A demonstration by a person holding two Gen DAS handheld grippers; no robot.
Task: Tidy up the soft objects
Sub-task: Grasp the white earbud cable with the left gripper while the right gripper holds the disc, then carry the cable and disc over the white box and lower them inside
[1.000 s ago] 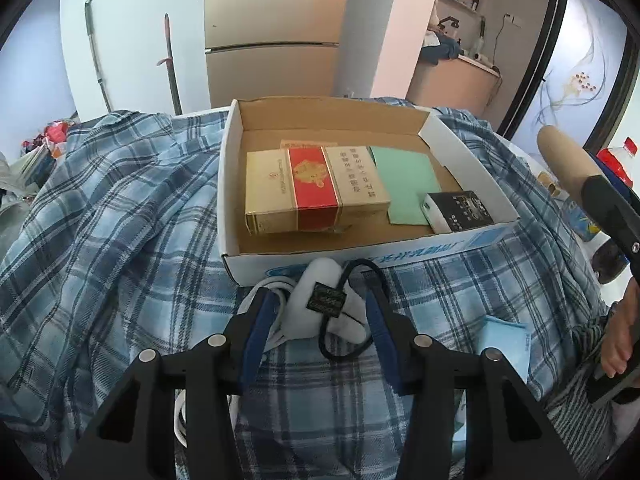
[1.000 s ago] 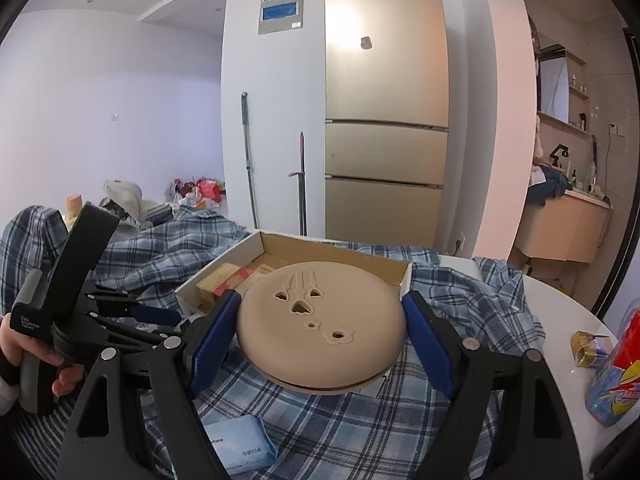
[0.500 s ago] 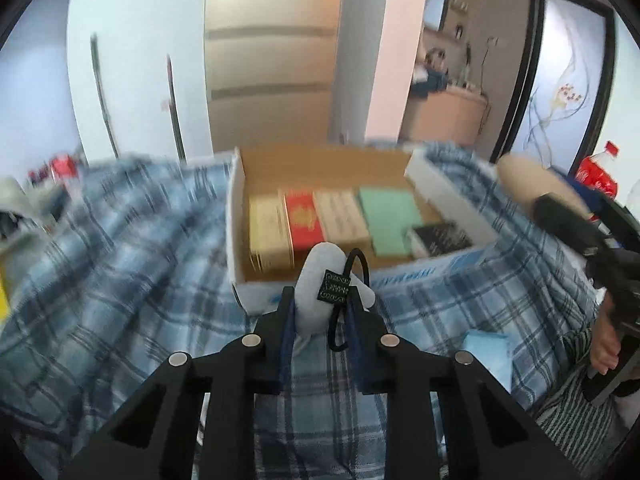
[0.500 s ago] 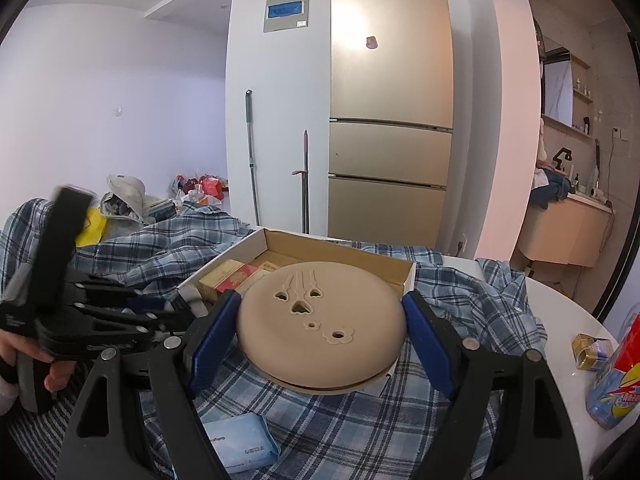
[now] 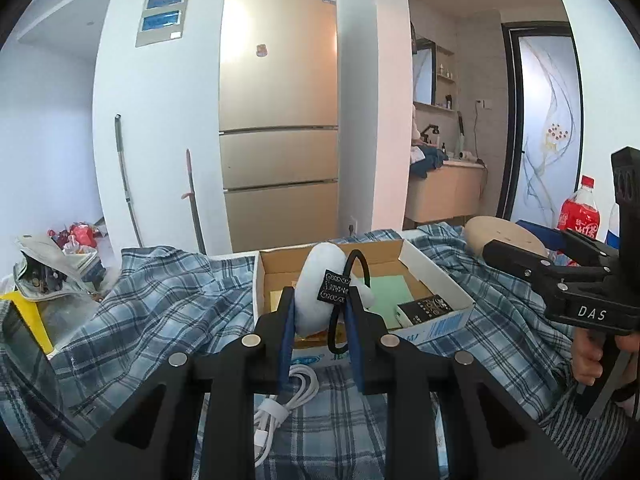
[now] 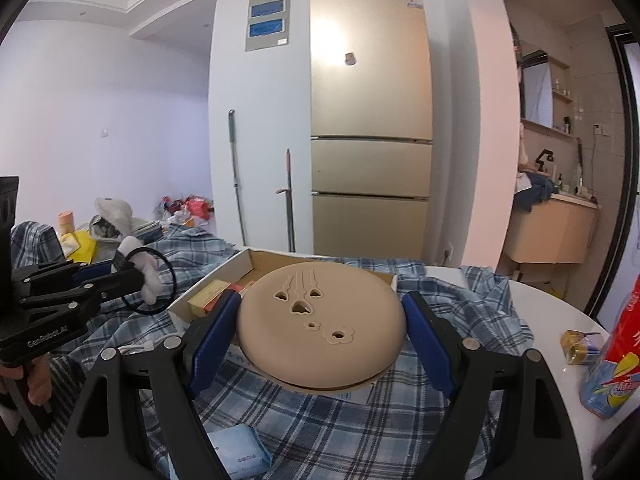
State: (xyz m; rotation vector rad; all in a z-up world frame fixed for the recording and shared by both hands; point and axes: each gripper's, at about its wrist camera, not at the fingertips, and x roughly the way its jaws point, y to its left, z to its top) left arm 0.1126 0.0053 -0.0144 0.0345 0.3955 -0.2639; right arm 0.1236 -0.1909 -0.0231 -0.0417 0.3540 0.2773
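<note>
White plush toy (image 5: 320, 296) clamped in left claw (image 5: 318, 322)

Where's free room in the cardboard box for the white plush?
In the cardboard box, bare floor runs along the back wall, behind the green card. The front is crowded: yellow-red carton front left, black packet front right. The left tongs hold the white plush above the front.
</note>
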